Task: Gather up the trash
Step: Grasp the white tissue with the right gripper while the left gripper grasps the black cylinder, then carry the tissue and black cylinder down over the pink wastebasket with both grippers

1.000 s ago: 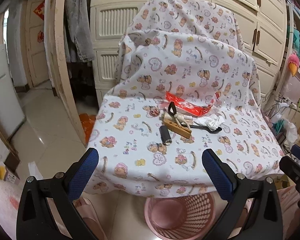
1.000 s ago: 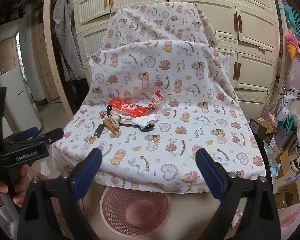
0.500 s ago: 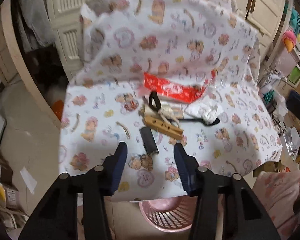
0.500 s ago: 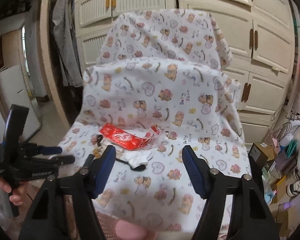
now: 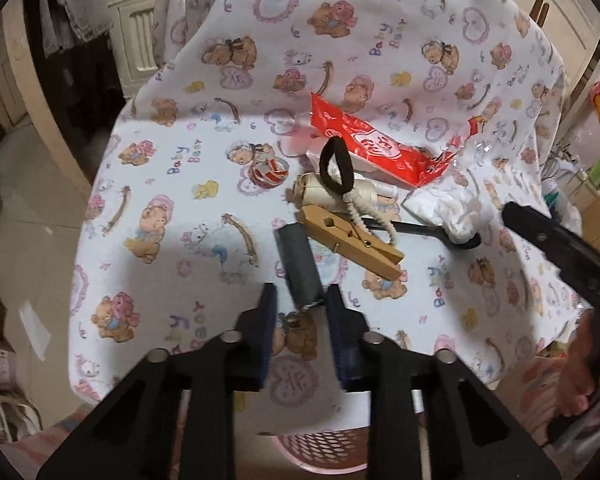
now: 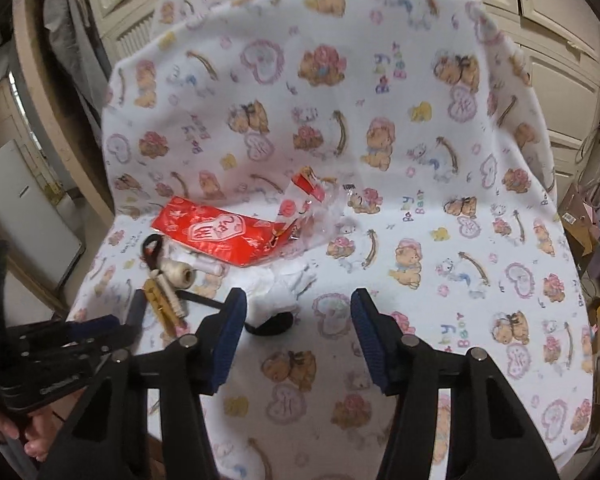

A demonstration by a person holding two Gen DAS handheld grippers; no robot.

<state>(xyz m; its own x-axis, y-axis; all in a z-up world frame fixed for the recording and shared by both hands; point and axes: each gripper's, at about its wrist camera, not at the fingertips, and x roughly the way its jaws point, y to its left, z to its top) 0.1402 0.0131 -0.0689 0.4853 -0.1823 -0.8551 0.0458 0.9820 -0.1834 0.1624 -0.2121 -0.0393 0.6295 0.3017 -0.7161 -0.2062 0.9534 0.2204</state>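
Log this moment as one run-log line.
left tool: open, straddling dark cylinder | right tool: open, above tissue | basket: below table edge

bear-print cloth [image 5: 204,240], wooden clothespin [image 5: 350,240], thread spool [image 5: 332,194]

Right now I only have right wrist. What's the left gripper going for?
Observer: A dark cylinder. Its near end sits between the fingers of the left gripper, jaws a little wider than it, no clear clamp.
Operator: Bin in sight?
Observer: Yes, a pink basket, low in frame, under that gripper.
Operator: Anything else I'm missing?
Observer: A red-and-white tape roll, left of the spool.
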